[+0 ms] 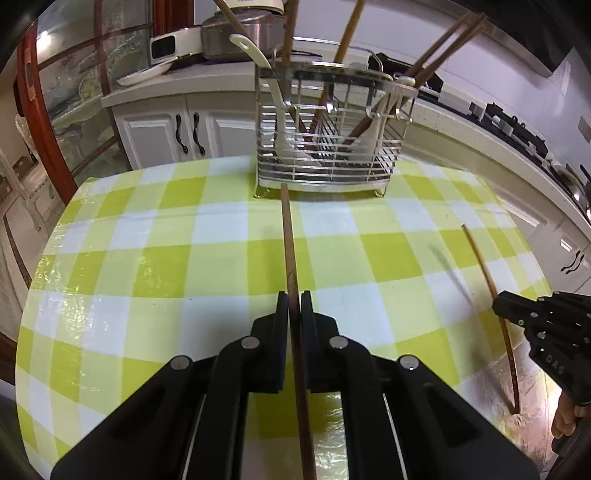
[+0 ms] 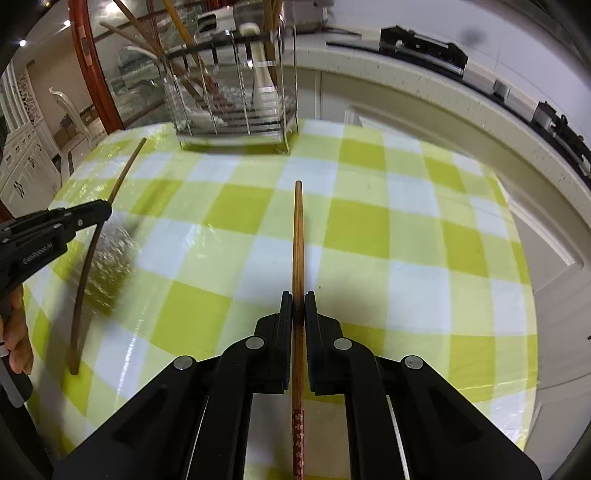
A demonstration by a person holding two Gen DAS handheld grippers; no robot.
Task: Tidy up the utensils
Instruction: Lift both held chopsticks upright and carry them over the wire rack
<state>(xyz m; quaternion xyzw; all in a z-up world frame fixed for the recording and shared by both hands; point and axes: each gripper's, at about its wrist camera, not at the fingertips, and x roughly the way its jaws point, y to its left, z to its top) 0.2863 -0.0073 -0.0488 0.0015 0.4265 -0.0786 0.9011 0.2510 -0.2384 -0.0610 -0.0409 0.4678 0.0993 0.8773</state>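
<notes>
A: Starting nearest the left camera: the left tool [image 1: 294, 299] has its jaws pressed in on a dark brown chopstick [image 1: 289, 243]. The stick runs straight out between the pads, tip aimed at the foot of the wire utensil rack [image 1: 325, 147].

B: And the right tool [image 2: 298, 299]?

A: Same picture. Its jaws pinch a lighter, reddish-brown chopstick [image 2: 298, 236], which has a red patterned section near the camera end. The tip points forward over the checked tablecloth [image 2: 369, 229], well short of the rack.

B: Are the sticks lifted off the bench?

A: In the right wrist view the dark chopstick casts a blurred shadow on the cloth apart from itself, so it looks raised. I would not swear to the low end, since that part is soft in both views.

B: Where do the tools sit relative to each other?

A: Side by side and apart. Each shows at the edge of the other's view, with part of a hand [image 2: 16, 332] behind the left one.

B: Farther back?

A: The rack stands at the far edge of the bench, holding several wooden chopsticks and a cream spoon [image 1: 255, 51] leaning out of it. Behind it are white cabinets [image 1: 177, 129] and a counter with a metal pot [image 1: 236, 33].
</notes>
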